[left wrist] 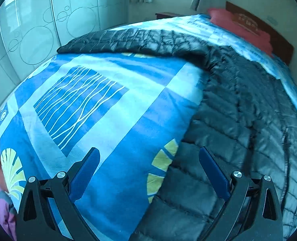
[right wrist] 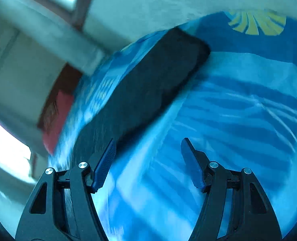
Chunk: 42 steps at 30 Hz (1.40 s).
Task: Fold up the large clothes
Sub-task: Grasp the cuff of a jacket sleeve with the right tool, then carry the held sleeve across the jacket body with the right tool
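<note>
Lying spread on the bed (left wrist: 108,104), a black quilted jacket (left wrist: 228,120) is seen, one sleeve (left wrist: 128,38) stretched toward the far edge. Both the left gripper (left wrist: 148,170) and right gripper (right wrist: 148,160) are held apart, empty. The slippery padding could be bunched if grabbed off-seam

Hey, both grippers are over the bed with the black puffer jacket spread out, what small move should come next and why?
Probably lower the left gripper onto the near edge of the black puffer jacket and close on it. Its jaws stand open with nothing between them, right at the jacket's border with the blue bedspread. One sleeve lies stretched out, unfolded. The right gripper is also open and empty, its view blurred.
</note>
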Tool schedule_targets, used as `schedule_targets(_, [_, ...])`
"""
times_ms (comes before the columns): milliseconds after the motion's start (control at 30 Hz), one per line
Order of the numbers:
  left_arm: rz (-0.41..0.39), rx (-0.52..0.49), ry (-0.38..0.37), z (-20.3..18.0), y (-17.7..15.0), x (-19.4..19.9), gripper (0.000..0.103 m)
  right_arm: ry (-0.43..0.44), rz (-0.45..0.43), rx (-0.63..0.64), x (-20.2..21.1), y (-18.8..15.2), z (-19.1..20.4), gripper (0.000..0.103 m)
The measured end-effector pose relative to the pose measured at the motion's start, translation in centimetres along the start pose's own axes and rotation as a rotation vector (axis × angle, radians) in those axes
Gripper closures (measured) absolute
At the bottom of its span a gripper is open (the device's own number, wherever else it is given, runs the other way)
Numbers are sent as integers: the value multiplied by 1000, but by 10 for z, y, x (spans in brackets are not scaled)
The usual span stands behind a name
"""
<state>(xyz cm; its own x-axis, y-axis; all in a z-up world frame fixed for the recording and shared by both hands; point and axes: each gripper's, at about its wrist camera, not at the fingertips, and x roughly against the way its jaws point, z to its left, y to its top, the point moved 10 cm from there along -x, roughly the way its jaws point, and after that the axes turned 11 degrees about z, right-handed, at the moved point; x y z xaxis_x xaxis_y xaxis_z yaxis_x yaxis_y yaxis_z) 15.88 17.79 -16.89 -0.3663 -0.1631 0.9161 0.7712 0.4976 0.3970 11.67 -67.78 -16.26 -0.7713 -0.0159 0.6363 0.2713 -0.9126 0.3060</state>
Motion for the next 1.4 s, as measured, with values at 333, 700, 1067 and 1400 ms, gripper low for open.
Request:
schedule_targets(333, [60,18,48,5,-12,-23,5,20,-130,24,-29,60,10,29])
schedule_targets(700, [53,18,55,4,-13,-28,5,-100,-187,175,-12,60,50,95])
schedule_targets(1067, [42,28,32,6,-14,-28,5,19,-120,718,-12,-112,278,95])
schedule_targets(1400, [38,35,10,5,-14,-29,5,126,151,981,-97,-337,414,95])
